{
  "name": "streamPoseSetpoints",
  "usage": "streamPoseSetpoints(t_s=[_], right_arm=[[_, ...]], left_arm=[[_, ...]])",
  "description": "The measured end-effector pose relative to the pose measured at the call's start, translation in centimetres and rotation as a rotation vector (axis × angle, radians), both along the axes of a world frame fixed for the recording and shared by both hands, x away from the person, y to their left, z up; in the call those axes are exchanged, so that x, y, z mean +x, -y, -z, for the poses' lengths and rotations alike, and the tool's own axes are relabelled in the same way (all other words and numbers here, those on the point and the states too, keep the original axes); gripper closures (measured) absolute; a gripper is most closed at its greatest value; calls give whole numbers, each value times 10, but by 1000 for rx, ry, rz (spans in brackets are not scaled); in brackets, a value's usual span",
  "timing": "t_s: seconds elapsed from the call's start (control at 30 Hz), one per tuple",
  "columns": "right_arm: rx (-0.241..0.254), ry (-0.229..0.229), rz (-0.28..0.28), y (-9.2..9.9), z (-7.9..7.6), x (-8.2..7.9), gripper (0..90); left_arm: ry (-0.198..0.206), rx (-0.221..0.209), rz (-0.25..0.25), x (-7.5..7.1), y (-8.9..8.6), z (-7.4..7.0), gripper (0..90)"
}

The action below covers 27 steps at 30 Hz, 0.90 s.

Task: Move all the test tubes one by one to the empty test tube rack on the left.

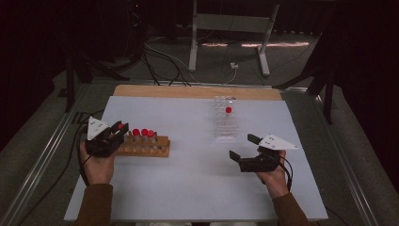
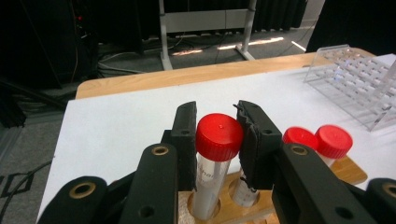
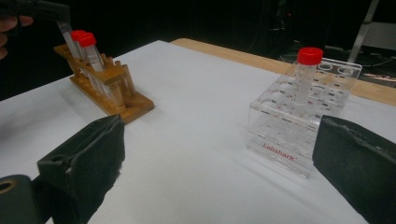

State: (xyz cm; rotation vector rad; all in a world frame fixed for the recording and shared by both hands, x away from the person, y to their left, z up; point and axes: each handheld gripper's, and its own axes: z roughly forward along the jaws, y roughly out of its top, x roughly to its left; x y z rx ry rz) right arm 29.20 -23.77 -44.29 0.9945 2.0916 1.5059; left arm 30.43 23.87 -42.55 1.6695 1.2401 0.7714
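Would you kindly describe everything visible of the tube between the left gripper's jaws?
The tube is clear plastic with a round red screw cap and faint printing on its wall. It stands upright in an end hole of the wooden rack, other red-capped tubes beside it. The left gripper has its black pads closed against the cap.

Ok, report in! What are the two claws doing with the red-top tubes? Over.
Left gripper shut on red-capped tube, bottom in wooden rack. Right gripper open, empty, near clear rack. Nothing in the way.
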Motion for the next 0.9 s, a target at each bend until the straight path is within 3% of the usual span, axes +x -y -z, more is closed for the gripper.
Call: streamPoseSetpoints(t_s=[0.47, 0.9], right_arm=[[3, 2, 2, 1, -1, 0, 23], [5, 5, 3, 2, -1, 0, 23]], left_arm=[[-42, -2, -4, 2, 0, 13, 708], [-57, -5, -9, 3, -1, 18, 706]])
